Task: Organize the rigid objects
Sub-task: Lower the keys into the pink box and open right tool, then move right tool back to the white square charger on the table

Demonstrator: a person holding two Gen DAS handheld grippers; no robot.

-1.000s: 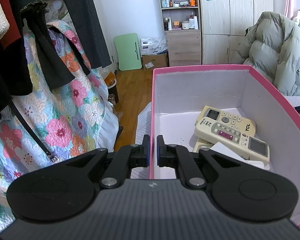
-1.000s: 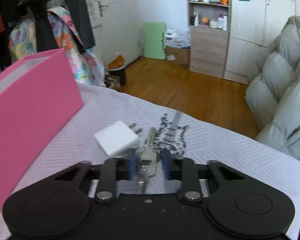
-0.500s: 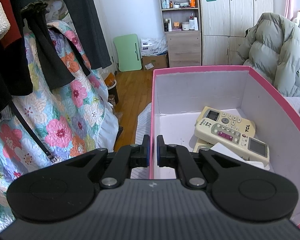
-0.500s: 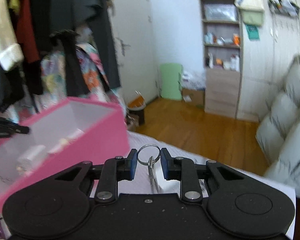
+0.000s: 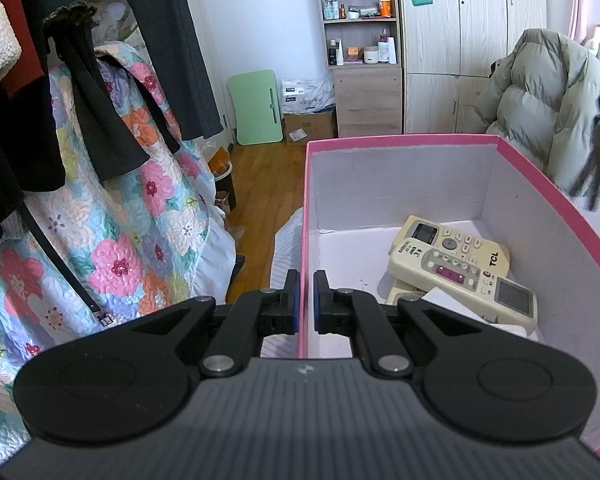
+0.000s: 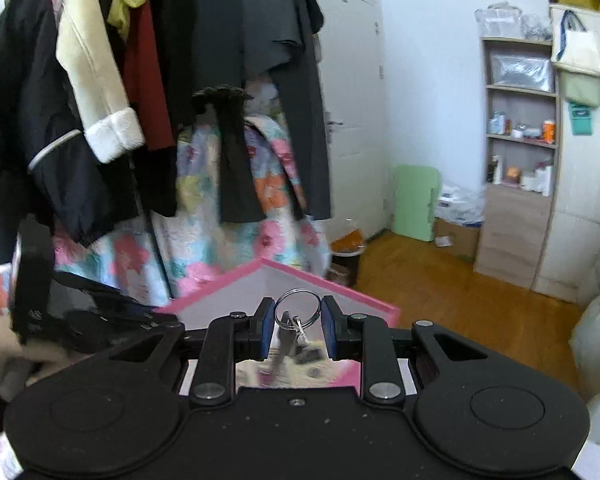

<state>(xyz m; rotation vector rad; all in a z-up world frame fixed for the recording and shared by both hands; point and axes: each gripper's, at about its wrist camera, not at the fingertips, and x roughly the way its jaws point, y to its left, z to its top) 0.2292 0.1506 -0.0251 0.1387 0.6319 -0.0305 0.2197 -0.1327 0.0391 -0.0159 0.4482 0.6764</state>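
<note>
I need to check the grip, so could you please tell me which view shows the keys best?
The right wrist view: the key ring sits sharply between the right gripper's jaws, keys dangling below. The left wrist view shows the keys only blurred at its right edge.

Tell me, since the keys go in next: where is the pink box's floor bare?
The pink box has bare floor along its left wall and toward the far wall. The near-right corner is crowded by stacked remotes. The keys hang from the right gripper.
</note>
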